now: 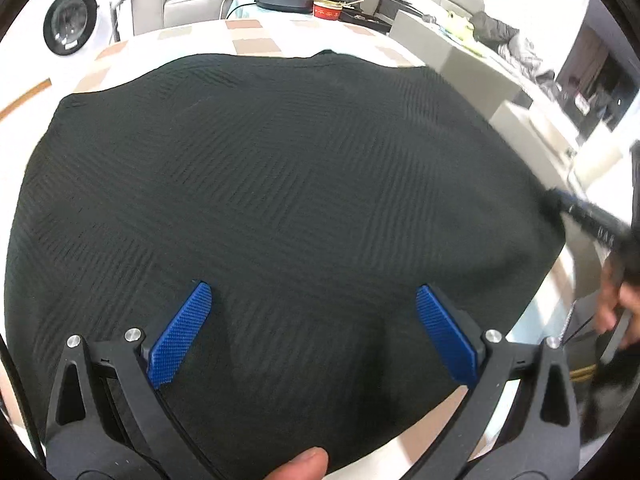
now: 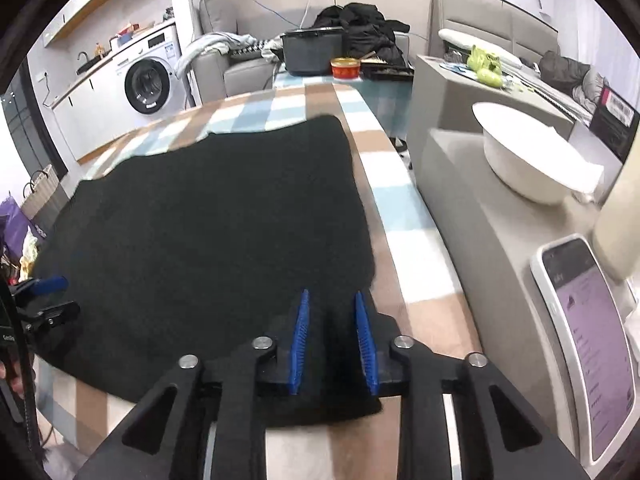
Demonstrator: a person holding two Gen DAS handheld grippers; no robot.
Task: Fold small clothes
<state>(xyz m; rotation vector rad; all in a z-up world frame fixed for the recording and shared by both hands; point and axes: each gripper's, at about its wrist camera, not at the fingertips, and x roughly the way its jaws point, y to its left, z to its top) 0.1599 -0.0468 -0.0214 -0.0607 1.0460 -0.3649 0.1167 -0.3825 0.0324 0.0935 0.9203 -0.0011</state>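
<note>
A black ribbed knit garment (image 1: 280, 184) lies spread flat on the checked tablecloth (image 1: 256, 40). My left gripper (image 1: 314, 296) is wide open just above its near part, blue pads apart, holding nothing. In the right wrist view the same garment (image 2: 208, 220) covers the cloth (image 2: 404, 240). My right gripper (image 2: 331, 300) has its blue pads close together over the garment's near right corner, with black cloth between them. The right gripper also shows blurred at the right edge of the left wrist view (image 1: 580, 216). The left gripper shows at the left edge of the right wrist view (image 2: 48, 300).
A white bowl (image 2: 532, 156) and a phone (image 2: 588, 344) sit on a grey counter right of the table. A red tub (image 2: 345, 67) and a dark bin (image 2: 312, 50) stand at the table's far end. A washing machine (image 2: 148, 84) stands at the back left.
</note>
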